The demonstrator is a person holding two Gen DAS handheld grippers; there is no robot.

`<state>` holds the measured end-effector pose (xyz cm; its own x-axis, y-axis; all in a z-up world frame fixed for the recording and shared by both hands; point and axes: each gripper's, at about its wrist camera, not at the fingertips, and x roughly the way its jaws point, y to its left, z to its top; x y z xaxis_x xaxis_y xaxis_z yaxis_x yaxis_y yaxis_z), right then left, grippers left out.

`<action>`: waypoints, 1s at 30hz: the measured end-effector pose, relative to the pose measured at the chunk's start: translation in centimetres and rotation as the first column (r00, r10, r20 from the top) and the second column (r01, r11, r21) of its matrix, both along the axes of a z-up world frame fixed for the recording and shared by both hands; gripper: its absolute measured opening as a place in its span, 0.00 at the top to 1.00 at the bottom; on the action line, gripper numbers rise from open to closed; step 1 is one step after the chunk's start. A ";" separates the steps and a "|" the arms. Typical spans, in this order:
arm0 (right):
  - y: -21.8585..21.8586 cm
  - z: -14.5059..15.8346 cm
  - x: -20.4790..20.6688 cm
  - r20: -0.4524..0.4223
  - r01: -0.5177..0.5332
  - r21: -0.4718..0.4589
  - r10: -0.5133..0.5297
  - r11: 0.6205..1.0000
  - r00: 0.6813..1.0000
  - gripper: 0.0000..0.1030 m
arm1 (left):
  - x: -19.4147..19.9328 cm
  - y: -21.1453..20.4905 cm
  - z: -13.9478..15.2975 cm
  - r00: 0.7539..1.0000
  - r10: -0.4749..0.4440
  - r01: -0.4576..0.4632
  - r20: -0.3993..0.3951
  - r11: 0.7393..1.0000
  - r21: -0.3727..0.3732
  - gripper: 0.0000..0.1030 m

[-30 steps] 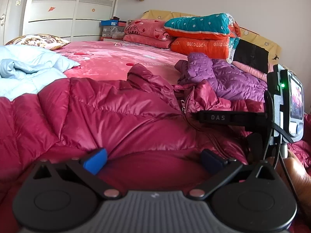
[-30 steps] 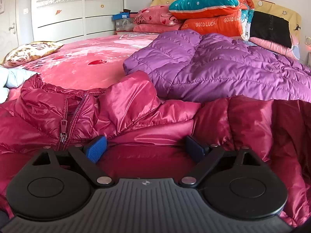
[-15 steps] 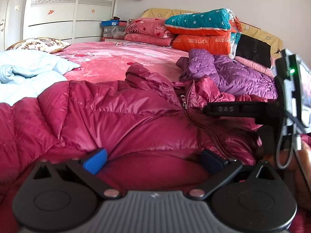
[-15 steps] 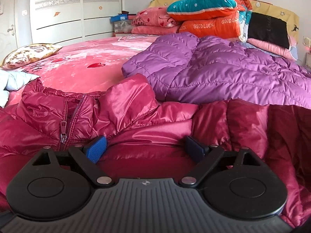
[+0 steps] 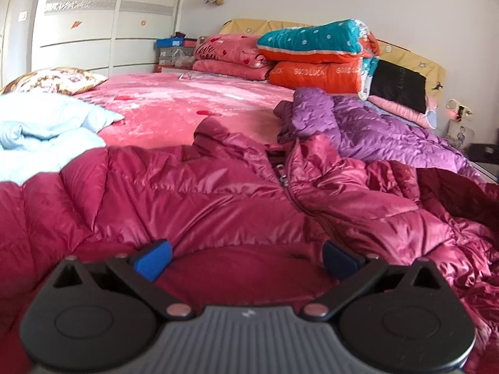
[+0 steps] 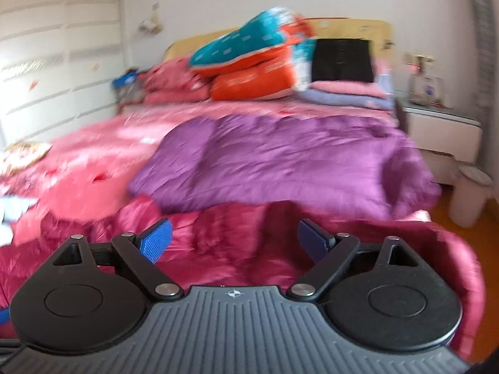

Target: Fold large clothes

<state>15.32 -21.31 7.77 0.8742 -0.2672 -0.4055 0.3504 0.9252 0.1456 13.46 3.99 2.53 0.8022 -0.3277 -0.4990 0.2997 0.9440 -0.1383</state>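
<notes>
Jacket [image 5: 193, 193], crimson and puffy, lies crosswise on the bed [image 5: 174, 109] under my tongs. Left tongs [image 5: 246, 257] gape, pressed into its near edge; right tongs [image 6: 234, 240] gape just above it, empty.

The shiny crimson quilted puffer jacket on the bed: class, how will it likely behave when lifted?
The shiny crimson quilted puffer jacket lies crumpled and draped, so probably floppy. Its puffy quilting suggests lightness for its bulk. Its glossy shell may slip between open blue pads.
</notes>
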 end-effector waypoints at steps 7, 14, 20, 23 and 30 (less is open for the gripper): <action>-2.1 0.4 -6.3 0.004 0.112 -0.031 -0.112 0.993 0.994 0.00 | -2.7 -0.9 1.7 0.995 -0.067 0.067 0.071 0.998 0.006 0.01; -3.1 -0.2 -10.8 0.004 0.169 -0.023 -0.169 0.985 0.986 0.00 | -7.0 -1.8 4.1 0.978 -0.141 0.139 0.152 0.990 0.024 0.01; -5.3 -0.8 -13.4 -0.014 0.224 -0.016 -0.224 0.974 0.974 0.00 | -10.0 -2.9 5.9 0.973 -0.174 0.172 0.153 0.985 0.024 0.01; -7.3 -1.4 -14.6 -0.023 0.238 0.039 -0.238 0.970 0.971 0.00 | -11.8 -3.8 7.0 0.965 -0.207 0.205 0.160 0.978 0.030 0.01; -12.8 -3.6 -16.9 -0.043 0.279 0.215 -0.276 0.936 0.960 0.00 | -16.0 -7.1 9.1 0.929 -0.320 0.316 0.185 0.947 0.054 0.01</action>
<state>-1.60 -34.14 4.17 0.7725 -0.4030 -0.4907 0.5917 0.7374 0.3258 -2.49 -3.07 11.61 0.7380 -0.5715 -0.3587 0.6032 0.7971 -0.0287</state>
